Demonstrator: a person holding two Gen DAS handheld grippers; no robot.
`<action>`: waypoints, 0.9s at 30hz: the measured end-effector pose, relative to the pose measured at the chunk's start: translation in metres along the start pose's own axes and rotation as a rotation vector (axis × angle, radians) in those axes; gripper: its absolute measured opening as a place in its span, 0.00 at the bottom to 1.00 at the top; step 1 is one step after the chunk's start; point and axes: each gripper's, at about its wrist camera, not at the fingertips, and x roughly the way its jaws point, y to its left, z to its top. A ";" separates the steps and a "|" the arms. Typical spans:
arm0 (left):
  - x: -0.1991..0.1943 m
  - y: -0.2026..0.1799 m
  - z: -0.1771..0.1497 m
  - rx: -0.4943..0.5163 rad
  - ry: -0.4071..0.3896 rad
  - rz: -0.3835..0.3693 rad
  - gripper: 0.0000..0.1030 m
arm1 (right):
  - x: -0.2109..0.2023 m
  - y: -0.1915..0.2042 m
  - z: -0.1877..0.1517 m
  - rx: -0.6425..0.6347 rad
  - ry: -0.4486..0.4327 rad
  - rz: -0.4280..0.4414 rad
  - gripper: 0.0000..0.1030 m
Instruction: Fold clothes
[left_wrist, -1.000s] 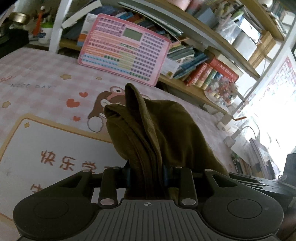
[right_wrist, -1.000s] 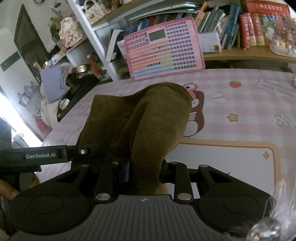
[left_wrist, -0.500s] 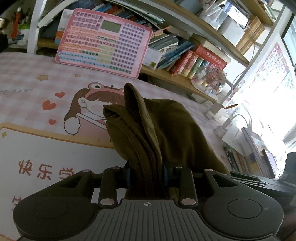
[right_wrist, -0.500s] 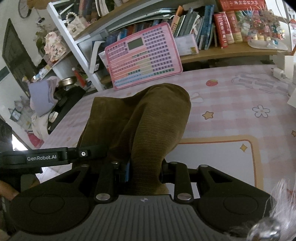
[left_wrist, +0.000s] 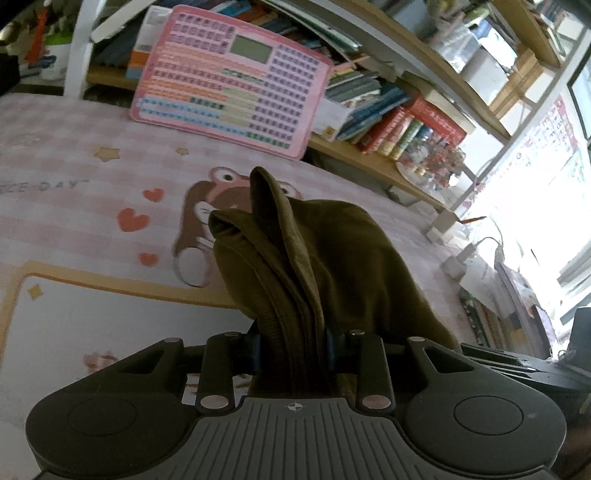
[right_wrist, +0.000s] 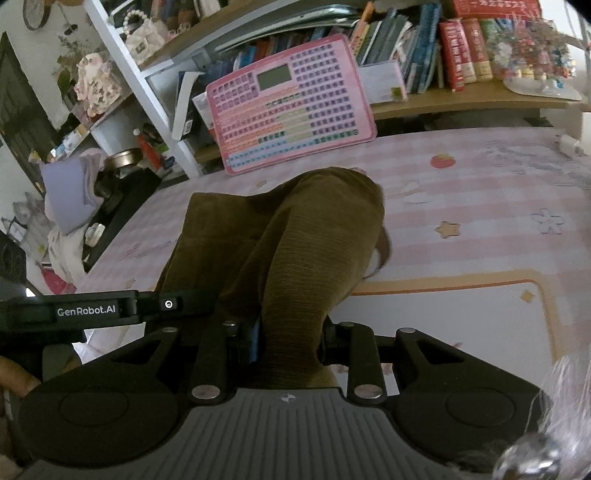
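While the olive-brown garment (left_wrist: 332, 258) is hanging bunched above the pink checked table mat (left_wrist: 74, 166), the left gripper (left_wrist: 291, 347) is pinching a thick fold of it between its jaws, and the right gripper (right_wrist: 290, 341) is clamping another ribbed fold. A pink keyboard-style board (right_wrist: 291, 107) is leaning against the bookshelf (right_wrist: 443, 103) behind.

garment (left_wrist: 332, 266): olive-brown, finely ribbed like corduroy
table cover (left_wrist: 74, 155): pale pink and white checks, with orange-red hearts, yellow stars, a red strawberry and a brown cartoon animal
mat panel (right_wrist: 461, 321): white, bordered in orange-yellow
keyboard toy (right_wrist: 291, 107): pink frame, rows of purple keys, bands of orange, green and blue (grey-green screen)
grippers: left gripper (left_wrist: 293, 347) and right gripper (right_wrist: 290, 341) were black, with blue pads
books (right_wrist: 465, 48): mostly red and blue spines
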 end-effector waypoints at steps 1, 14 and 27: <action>-0.002 0.006 0.002 -0.004 0.002 0.001 0.28 | 0.004 0.005 0.000 -0.001 0.003 0.000 0.25; 0.001 0.093 0.064 -0.061 -0.012 -0.023 0.28 | 0.078 0.067 0.035 -0.030 -0.006 -0.008 0.25; 0.062 0.143 0.151 -0.035 -0.086 -0.074 0.28 | 0.162 0.081 0.118 -0.144 -0.097 -0.104 0.25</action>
